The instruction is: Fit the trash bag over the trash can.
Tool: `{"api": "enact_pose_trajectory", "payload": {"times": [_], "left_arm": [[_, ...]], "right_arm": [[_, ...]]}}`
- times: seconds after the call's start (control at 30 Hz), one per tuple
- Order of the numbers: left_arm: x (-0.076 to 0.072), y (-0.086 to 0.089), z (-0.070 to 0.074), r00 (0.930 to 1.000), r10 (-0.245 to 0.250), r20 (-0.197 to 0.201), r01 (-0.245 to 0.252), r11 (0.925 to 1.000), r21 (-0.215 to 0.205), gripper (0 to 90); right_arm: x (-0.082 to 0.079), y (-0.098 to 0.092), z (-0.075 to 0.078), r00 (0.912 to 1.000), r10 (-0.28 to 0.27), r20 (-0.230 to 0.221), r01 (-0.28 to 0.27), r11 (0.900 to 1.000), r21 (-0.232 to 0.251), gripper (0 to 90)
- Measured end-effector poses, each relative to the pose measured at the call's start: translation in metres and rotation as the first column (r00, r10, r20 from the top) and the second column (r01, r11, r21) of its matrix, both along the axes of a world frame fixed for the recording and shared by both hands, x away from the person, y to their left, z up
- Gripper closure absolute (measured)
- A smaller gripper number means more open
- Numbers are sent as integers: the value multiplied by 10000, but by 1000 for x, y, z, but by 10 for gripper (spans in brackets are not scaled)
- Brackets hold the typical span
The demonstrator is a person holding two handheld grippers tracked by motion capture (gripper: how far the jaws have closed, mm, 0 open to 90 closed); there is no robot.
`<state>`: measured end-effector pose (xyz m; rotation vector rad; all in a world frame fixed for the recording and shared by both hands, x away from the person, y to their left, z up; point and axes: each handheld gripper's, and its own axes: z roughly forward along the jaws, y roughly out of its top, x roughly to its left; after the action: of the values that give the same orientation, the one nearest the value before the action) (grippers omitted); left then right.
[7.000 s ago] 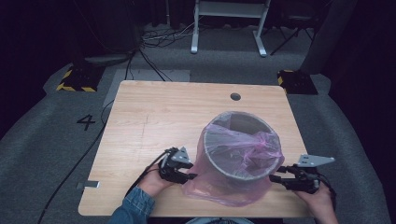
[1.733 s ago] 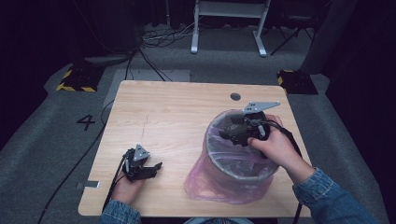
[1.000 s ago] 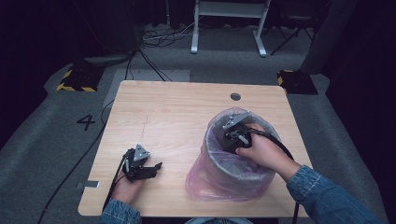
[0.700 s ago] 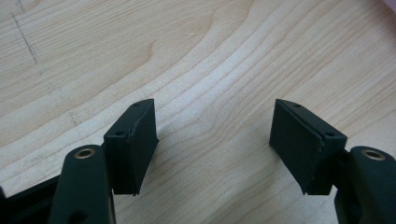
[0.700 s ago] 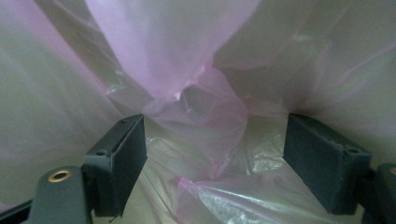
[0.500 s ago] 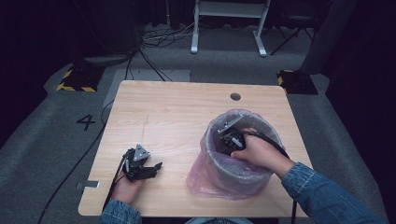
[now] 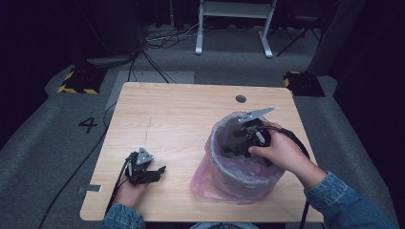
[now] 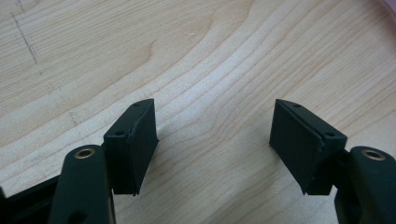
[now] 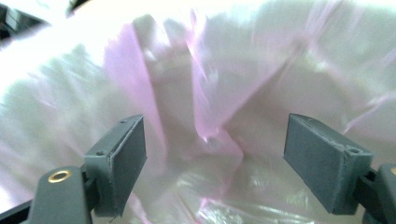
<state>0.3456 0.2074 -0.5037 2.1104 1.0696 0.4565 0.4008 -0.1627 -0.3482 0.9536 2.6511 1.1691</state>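
Note:
A grey bin (image 7: 248,179) lined with a thin pink bag (image 7: 210,179) stands on the right half of the wooden table (image 7: 181,114). My right gripper (image 7: 234,145) reaches down into the bin's mouth, held by a hand in a denim sleeve. In the right gripper view its jaws stand wide apart, open, with the creased pink bag (image 9: 205,107) beyond them and nothing between. My left gripper (image 7: 155,172) rests on the table near the front left edge. It is open over bare wood (image 8: 210,70).
A cable hole (image 7: 240,98) sits near the table's far edge. Cables trail from both grippers off the front. A floor marking "4" (image 7: 89,125) lies left of the table and a white frame (image 7: 234,19) stands behind it.
The right gripper dipped deep into the lined bin and has now risen slightly toward its rim. The left gripper has stayed still on the table.

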Motion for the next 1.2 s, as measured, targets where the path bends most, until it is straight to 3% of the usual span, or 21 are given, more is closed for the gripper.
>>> {"api": "enact_pose_trajectory", "payload": {"times": [0.17,0.3,0.4,0.47,0.53,0.63,0.77,0.83,0.97,1.07,1.2], "left_arm": [[0,0,0,10000,1,4,-1,10000,0,318],[0,0,0,10000,1,6,-1,10000,4,318],[0,0,0,10000,-2,5,2,10000,7,318],[0,0,0,10000,2,8,-2,10000,3,318],[0,0,0,10000,5,-5,-5,10000,-5,318],[0,0,0,10000,3,5,-3,10000,1,317],[0,0,0,10000,52,-10,-52,10000,-16,317],[0,0,0,10000,50,-16,-50,10000,-21,317],[1,-1,0,10000,59,-13,-59,10000,-35,315],[0,-1,0,10000,62,-12,-62,10000,-38,315],[0,-1,0,10000,60,-13,-60,10000,-36,314]], "right_arm": [[-4,-1,12,9983,-129,569,80,9962,869,258],[-9,-2,16,9950,364,925,-467,9926,1118,320],[-15,-3,23,9872,1058,1197,-1265,9753,1810,323],[-21,-3,29,9746,1594,1573,-1891,9620,1971,323],[-25,-3,30,9656,2029,1627,-2312,9561,1798,323],[-29,-1,24,9566,2583,1346,-2755,9525,1300,323],[-29,5,6,9646,2418,1057,-2446,9695,142,297],[-28,10,-3,9629,2505,1002,-2483,9681,-343,284],[-27,16,-23,9649,2585,457,-2542,9635,-837,269],[-25,19,-35,9750,2217,137,-2183,9678,-1256,223],[-22,23,-46,9832,1812,-198,-1816,9648,-1903,200]]}}
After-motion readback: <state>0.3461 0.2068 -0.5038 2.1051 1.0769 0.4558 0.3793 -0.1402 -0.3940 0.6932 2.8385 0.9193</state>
